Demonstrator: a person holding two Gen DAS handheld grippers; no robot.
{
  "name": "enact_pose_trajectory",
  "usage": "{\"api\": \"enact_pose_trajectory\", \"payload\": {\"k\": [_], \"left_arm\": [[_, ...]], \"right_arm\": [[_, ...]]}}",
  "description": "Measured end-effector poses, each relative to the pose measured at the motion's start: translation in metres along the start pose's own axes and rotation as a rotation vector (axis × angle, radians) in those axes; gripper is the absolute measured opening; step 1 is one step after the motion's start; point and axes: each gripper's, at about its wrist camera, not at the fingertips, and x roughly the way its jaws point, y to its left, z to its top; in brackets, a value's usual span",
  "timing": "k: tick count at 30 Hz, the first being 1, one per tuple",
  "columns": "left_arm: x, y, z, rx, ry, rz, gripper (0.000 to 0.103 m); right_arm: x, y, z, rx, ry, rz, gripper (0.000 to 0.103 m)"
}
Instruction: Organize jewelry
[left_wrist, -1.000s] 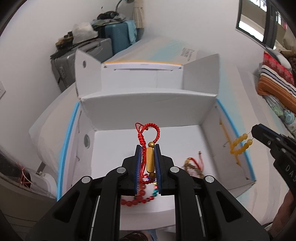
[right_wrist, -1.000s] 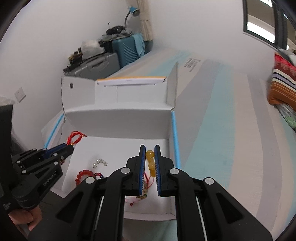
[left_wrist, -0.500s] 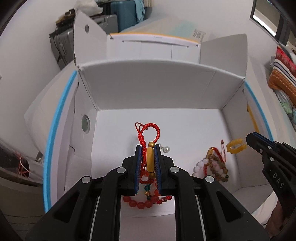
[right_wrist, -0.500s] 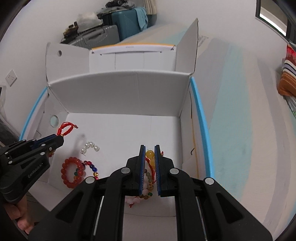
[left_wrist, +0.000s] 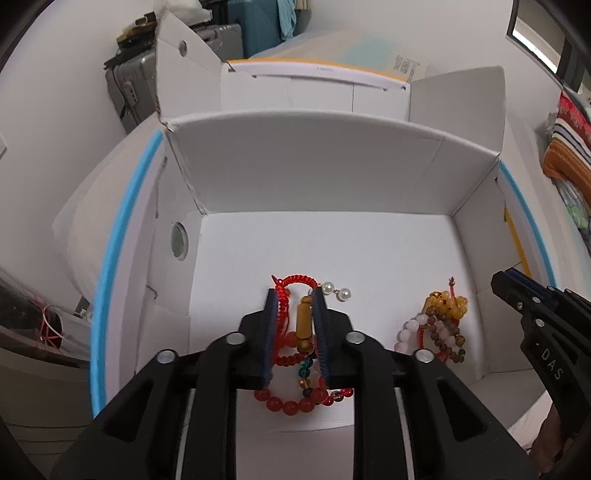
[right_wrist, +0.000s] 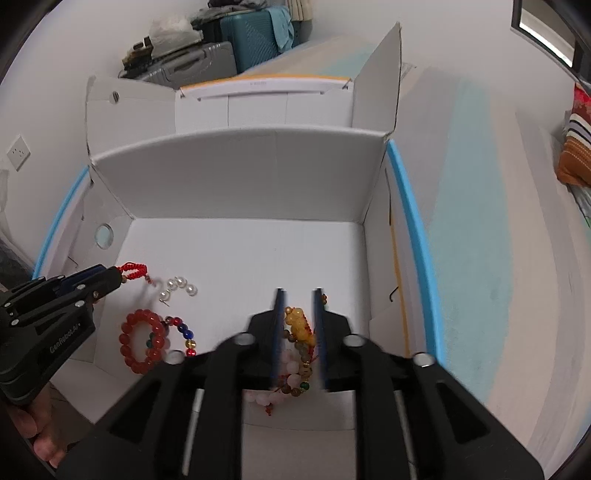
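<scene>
An open white cardboard box (left_wrist: 314, 184) holds the jewelry. My left gripper (left_wrist: 294, 295) is low over its floor, jaws opening. A red cord bracelet with a yellow tube bead (left_wrist: 304, 321) lies loose between the pads, above a red bead bracelet (left_wrist: 288, 404). Pearls (left_wrist: 336, 291) lie just beyond. My right gripper (right_wrist: 298, 293) is also opening. The yellow bead bracelet (right_wrist: 299, 325) rests between its parted pads on a pile of pink and brown bead bracelets (right_wrist: 291, 369). Each gripper shows in the other's view: the right gripper (left_wrist: 506, 280) and the left gripper (right_wrist: 110, 277).
The box (right_wrist: 240, 177) has upright flaps and blue-edged sides, and sits on a bed with a pale blue stripe (right_wrist: 472, 221). Suitcases (left_wrist: 140, 85) stand against the back wall. A striped cushion (left_wrist: 569, 147) lies far right. A person's hand (right_wrist: 40, 424) grips the left tool.
Both grippers came down into the box. Their jaws, shut on the bracelets before, have parted, and the red cord and yellow bead bracelets now rest on the box floor.
</scene>
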Motion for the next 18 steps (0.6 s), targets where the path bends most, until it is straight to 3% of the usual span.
{"api": "enact_pose_trajectory", "payload": {"k": [1,3,7,9,14,18], "left_arm": [[-0.007,0.0,-0.001,-0.001,-0.015,-0.001,0.026],[-0.022,0.0,-0.003,-0.007,-0.053,-0.004,0.044],[-0.052,0.004,-0.009,-0.015,-0.126,-0.005,0.058],[-0.063,0.005,-0.012,-0.02,-0.152,0.0,0.071],[-0.095,0.011,-0.025,-0.035,-0.223,0.018,0.086],[-0.116,0.014,-0.038,-0.041,-0.279,0.04,0.096]], "right_arm": [[-0.006,0.0,0.0,0.007,-0.018,0.006,0.033],[-0.017,-0.001,0.001,0.016,-0.047,0.006,0.041],[-0.045,0.0,-0.002,0.033,-0.113,0.008,0.06],[-0.06,0.001,-0.004,0.04,-0.146,0.005,0.068],[-0.094,0.007,-0.013,0.045,-0.217,-0.004,0.086],[-0.122,0.013,-0.027,0.045,-0.278,-0.013,0.094]]}}
